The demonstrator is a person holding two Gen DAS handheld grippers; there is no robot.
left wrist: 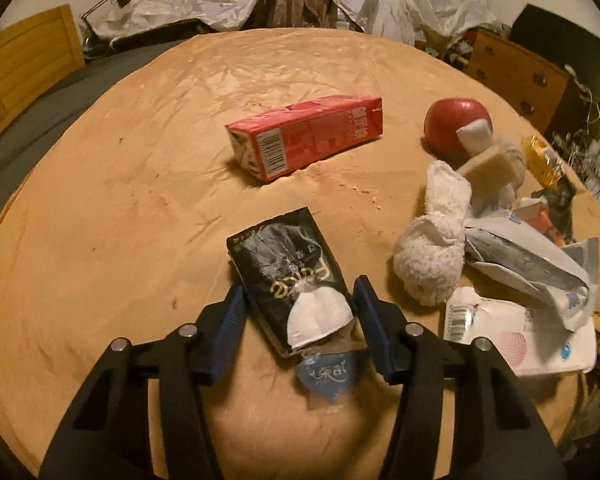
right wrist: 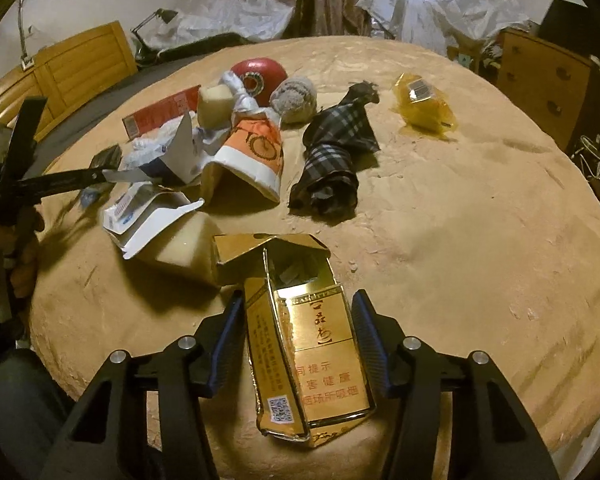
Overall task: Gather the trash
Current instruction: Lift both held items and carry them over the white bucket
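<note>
A black crumpled packet [left wrist: 288, 264] with a white tissue lump on it lies on the tan round table [left wrist: 120, 200]. My left gripper [left wrist: 298, 312] is shut on it, its blue pads against both sides. In the right wrist view a torn gold cigarette box [right wrist: 316, 340] with its lid flapped open sits between the fingers of my right gripper [right wrist: 298, 320], which is shut on it. More trash lies around: a red carton [left wrist: 304, 136], torn white packaging [left wrist: 520, 336] and a yellow wrapper [right wrist: 424, 104].
A red ball [left wrist: 452, 124], a white rolled towel [left wrist: 432, 256], a plaid cloth [right wrist: 332, 160] and an orange-and-white carton [right wrist: 252, 156] crowd the pile. A person's hand [right wrist: 20, 264] holds the other gripper at the left. Wooden drawers [right wrist: 548, 76] stand beyond the table.
</note>
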